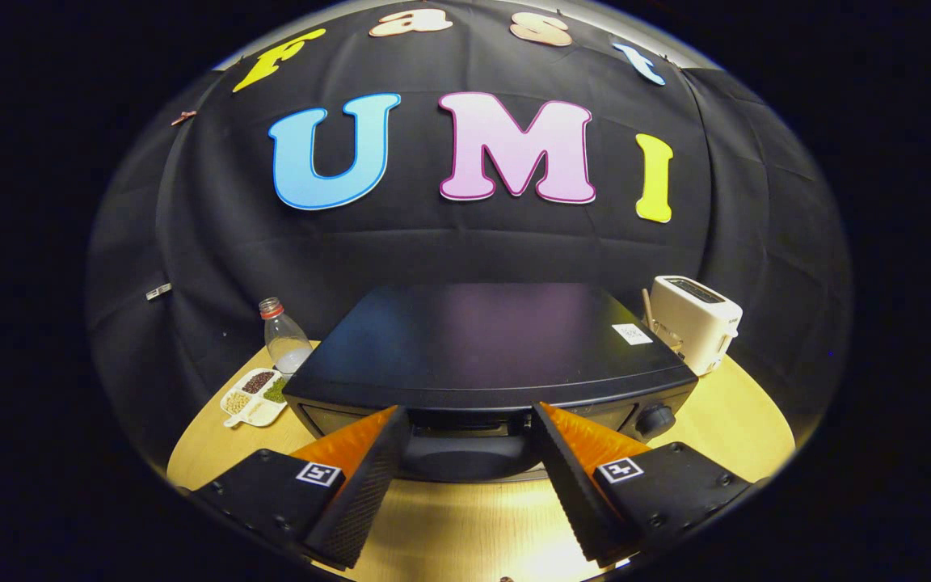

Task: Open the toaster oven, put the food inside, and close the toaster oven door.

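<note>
A black toaster oven stands on the round wooden table, seen from above its front edge. My gripper is open right at the top of the oven's front. Its fingertips stand on either side of the dark handle strip, and neither finger presses on it. Below the handle, the dark curved door front shows between the fingers. I cannot tell whether the door is fully shut. A round knob sits on the oven's front, right of the fingers.
A white divided dish of beans and grains lies left of the oven, with a clear bottle with a red cap behind it. A white pop-up toaster stands at the oven's back right. Bare tabletop lies under the fingers.
</note>
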A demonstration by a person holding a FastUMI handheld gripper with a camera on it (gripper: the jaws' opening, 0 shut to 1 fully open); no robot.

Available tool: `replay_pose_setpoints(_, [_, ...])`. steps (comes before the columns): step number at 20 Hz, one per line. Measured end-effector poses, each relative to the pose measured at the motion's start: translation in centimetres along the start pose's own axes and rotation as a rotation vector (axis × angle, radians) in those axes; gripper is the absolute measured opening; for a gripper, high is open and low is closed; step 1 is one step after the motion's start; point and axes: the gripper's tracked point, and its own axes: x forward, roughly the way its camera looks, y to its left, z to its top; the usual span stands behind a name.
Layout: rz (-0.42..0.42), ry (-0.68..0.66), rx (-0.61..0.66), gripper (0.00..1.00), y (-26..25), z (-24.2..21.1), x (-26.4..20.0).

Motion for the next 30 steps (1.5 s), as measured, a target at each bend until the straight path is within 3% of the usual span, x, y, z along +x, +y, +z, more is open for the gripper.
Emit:
replay_pose_setpoints(6, [-0.003, 0.071, -0.001, 0.99, -0.3, -2.4, -2.5])
replay_pose_setpoints(14, [0.013, 0.282, -0.024, 0.99, -1.0, -11.2, -7.6])
replay_pose_setpoints(21, [0.006, 0.411, 0.023, 0.99, -2.3, -15.6, -11.9])
replay_pose_setpoints(26, [-0.027, 0.394, 0.061, 0.98, -4.6, -15.8, -15.4])
replay_pose_setpoints(30, [0.026, 0.373, 0.102, 0.98, -7.6, -14.4, -17.6])
